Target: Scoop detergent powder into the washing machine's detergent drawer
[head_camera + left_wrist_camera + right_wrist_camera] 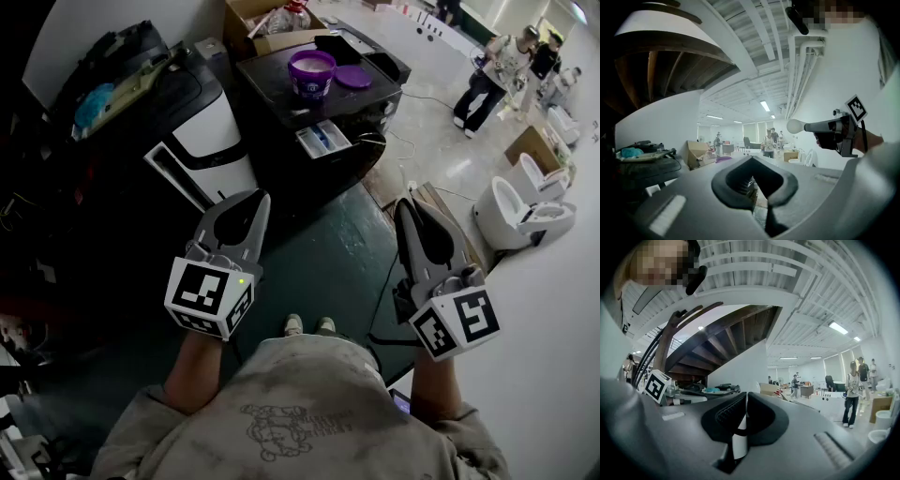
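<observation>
1. Powder (310, 64), white, fills a purple tub (311, 84) standing open on top of the black washing machine (281, 164). The tub's purple lid (352, 76) lies just beside it on the same top.
2. The detergent drawer (323, 141) sticks out of the machine's front below the tub and shows blue inside.
3. My right claw (744, 395) pinches a white scoop (737, 442) by its handle, and the round bowl pokes out past the tips.
4. My left claw (752, 159) is pressed together at the tips, with nothing between them.
5. I hold both claws low in front of my chest, well apart from the machine and pointing toward it, above a dark green floor (328, 246).
6. A white-and-black appliance (217, 141) stands left of the machine, and a cardboard box (246, 23) sits behind it.
7. Off to the right are white toilets (511, 211) and a few people (489, 75) standing.
</observation>
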